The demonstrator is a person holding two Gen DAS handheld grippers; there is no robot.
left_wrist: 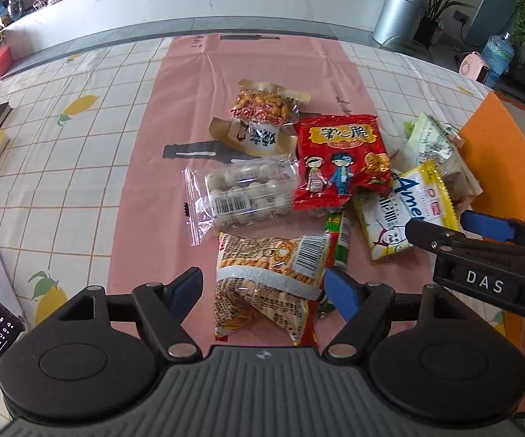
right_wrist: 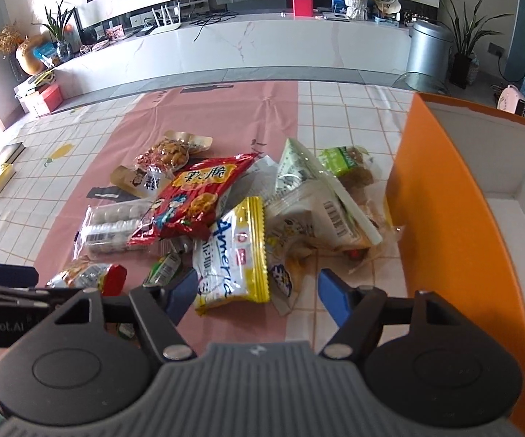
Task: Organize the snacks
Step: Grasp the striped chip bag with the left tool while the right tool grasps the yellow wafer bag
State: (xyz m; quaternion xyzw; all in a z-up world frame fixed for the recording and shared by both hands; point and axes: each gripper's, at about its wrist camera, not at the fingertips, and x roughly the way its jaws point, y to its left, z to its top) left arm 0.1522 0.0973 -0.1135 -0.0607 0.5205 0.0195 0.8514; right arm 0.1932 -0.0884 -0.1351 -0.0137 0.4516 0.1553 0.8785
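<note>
My left gripper (left_wrist: 264, 287) is spread around the biscuit-stick packet (left_wrist: 269, 284), pads clear; my right gripper (right_wrist: 257, 291) gapes over the yellow-edged packet (right_wrist: 233, 255), which hides the packets beneath. The orange box (right_wrist: 455, 225) is cut off.

Tiled tablecloth table (left_wrist: 80, 167), pink mat (left_wrist: 145, 189), snack packets (left_wrist: 339, 164), orange box (right_wrist: 455, 225)

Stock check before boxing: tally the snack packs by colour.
red pack: 1
clear packs, peanuts and white balls: 2
kraft pack: 1
orange biscuit pack: 1
green stick: 1
yellow-edged pack: 1
Total: 7, plus an overlapped heap beside the orange box, uncountable.
</note>
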